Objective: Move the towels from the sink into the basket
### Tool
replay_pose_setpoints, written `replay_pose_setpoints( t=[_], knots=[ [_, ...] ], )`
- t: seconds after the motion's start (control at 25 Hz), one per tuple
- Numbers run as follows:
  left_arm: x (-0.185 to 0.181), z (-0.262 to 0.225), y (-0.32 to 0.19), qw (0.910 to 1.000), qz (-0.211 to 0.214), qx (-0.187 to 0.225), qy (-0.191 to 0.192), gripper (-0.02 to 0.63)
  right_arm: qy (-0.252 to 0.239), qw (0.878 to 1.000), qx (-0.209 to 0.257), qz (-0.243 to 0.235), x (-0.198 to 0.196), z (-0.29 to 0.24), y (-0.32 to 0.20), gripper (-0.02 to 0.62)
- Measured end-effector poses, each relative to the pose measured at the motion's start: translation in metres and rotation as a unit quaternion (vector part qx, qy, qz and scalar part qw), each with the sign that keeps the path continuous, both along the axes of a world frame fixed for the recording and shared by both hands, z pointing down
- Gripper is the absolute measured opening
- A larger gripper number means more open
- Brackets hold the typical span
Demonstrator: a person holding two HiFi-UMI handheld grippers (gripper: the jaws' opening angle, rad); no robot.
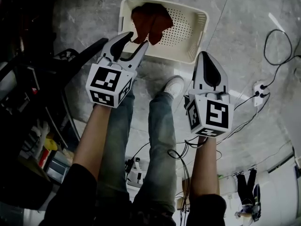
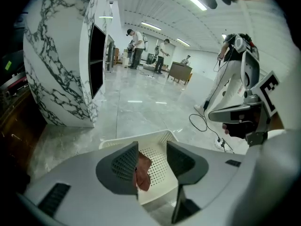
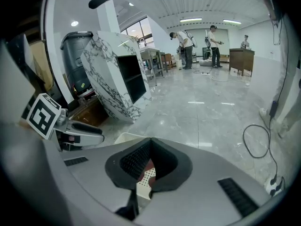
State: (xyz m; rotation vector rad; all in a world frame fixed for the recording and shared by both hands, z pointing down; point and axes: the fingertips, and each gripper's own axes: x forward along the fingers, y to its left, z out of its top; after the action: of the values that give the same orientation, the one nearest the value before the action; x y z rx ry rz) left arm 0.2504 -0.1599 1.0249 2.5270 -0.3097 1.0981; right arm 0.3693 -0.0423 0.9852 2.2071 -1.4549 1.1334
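The left gripper (image 1: 138,38) is being held over the basket (image 1: 200,32) with jaws apart, empty; the towel (image 1: 150,20) is lying inside, straight ahead. The right gripper (image 1: 207,55) is being held closed, farther off.

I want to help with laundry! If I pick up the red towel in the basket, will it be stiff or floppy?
Probably floppy: the red towel lies crumpled in folds in the white basket, so it would likely droop from wherever you pinch it. It looks like thin cloth, so probably light. It seems unlikely to roll or break.
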Motion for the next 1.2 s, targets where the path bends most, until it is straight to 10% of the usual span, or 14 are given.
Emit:
replay_pose_setpoints(
  t=[0.48,1.2],
  knots=[
    [-0.005,-0.050,-0.006,0.9995,-0.023,0.020,0.010,0.017,0.019,1.000,0.011,0.007,0.000,-0.049,0.006,0.014],
    [0.007,-0.224,-0.036,0.9946,-0.035,0.078,0.059,0.015,0.066,0.996,0.060,0.021,0.020,-0.213,-0.017,0.014]
  ],
)
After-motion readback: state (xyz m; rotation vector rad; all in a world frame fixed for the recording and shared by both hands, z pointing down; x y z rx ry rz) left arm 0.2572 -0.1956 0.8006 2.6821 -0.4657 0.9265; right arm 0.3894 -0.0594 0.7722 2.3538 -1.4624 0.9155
